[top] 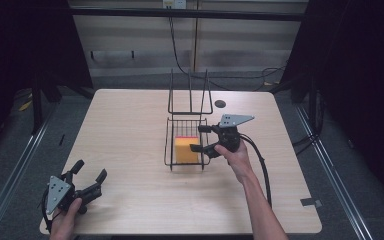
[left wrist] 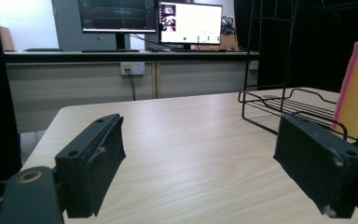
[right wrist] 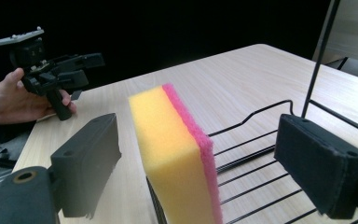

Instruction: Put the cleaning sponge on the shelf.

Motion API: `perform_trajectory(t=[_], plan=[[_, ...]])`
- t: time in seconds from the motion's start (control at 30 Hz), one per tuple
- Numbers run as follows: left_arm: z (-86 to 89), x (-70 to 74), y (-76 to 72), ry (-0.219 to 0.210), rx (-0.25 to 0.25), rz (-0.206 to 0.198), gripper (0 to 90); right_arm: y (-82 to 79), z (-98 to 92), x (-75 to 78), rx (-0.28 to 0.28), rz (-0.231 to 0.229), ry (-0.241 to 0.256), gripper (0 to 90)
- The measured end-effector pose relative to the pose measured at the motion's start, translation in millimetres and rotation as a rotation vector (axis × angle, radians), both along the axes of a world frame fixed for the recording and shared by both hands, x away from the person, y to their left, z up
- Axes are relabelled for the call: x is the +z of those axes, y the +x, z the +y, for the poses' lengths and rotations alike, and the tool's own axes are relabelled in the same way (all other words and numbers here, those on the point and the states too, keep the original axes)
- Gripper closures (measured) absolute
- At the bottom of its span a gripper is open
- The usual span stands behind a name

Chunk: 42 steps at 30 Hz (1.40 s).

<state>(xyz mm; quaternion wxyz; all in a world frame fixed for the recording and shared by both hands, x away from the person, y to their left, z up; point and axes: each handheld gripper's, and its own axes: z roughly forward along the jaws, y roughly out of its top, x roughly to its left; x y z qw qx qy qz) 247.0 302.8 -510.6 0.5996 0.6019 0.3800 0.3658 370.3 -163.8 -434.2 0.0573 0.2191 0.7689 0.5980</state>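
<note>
While the person's left hand (top: 66, 216) rests at the near left corner of the bench (top: 130, 130), it holds the left hand-held gripper (top: 87, 176) low over the wood with both black jaws spread wide and nothing between them. From the left gripper view the bare bench top runs between those jaws, with the wire rack (left wrist: 289, 100) ahead to the right and the sponge (left wrist: 356, 88) standing at the right edge.

Farther in, near the middle of the bench, the person's right hand (top: 237, 160) reaches forward with the right hand-held gripper (top: 198, 138), a cable (top: 262, 167) trailing back along the forearm. Its jaws are parted at the right side of the rack's low basket, one on each side of the sponge without pressing it. In the right gripper view the sponge (right wrist: 175, 154) stands on edge inside the basket, its broad yellow face toward the left jaw and its thin pink layer toward the right jaw, with clear gaps on both sides. The black wires of the basket run beneath it.

Beyond the basket, the rack's tall upright back (top: 190, 95) rises toward the far edge, and a small dark round spot (top: 220, 104) lies on the bench just right of it. Behind the bench, the left gripper view shows two lit monitors (left wrist: 151, 21) on a counter.
</note>
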Motion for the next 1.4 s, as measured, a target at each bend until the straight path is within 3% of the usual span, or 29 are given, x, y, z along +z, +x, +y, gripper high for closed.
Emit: perform_trajectory(t=[0.27, 0.43, 0.5, 0.77, 0.83, 1.2, 1.4], plan=[[0.0, 0.0, 0.0, 0.000, 0.000, 0.000, 15.5, -7.7, -7.8, 9.4, -0.021, -0.016, -0.001, 13.7], [0.0, 0.0, 0.0, 0.001, 0.000, 0.000, 15.5, -14.7, -16.4, 12.1, -0.090, -0.043, -0.008, 13.9], [-0.2, 0.0, 0.0, -0.002, 0.000, 0.000, 15.6, -15.9, -20.4, 10.7, -0.090, -0.028, -0.006, 13.9], [-0.1, 0.0, 0.0, 0.000, -0.001, 0.000, 15.5, -25.1, -28.9, 14.1, -0.116, -0.036, -0.014, 14.6], [-0.1, 0.0, 0.0, 0.000, -0.001, 0.000, 15.6, -31.4, -34.1, 13.2, -0.151, -0.053, -0.009, 14.7], [0.1, 0.1, 0.0, 0.004, 0.000, 0.001, 15.6, -50.2, -52.4, 11.0, -0.209, -0.066, -0.007, 16.0], [-0.1, 0.0, 0.0, 0.001, -0.001, 0.001, 15.5, -70.5, -65.3, 4.7, -0.255, -0.073, -0.013, 17.1]])
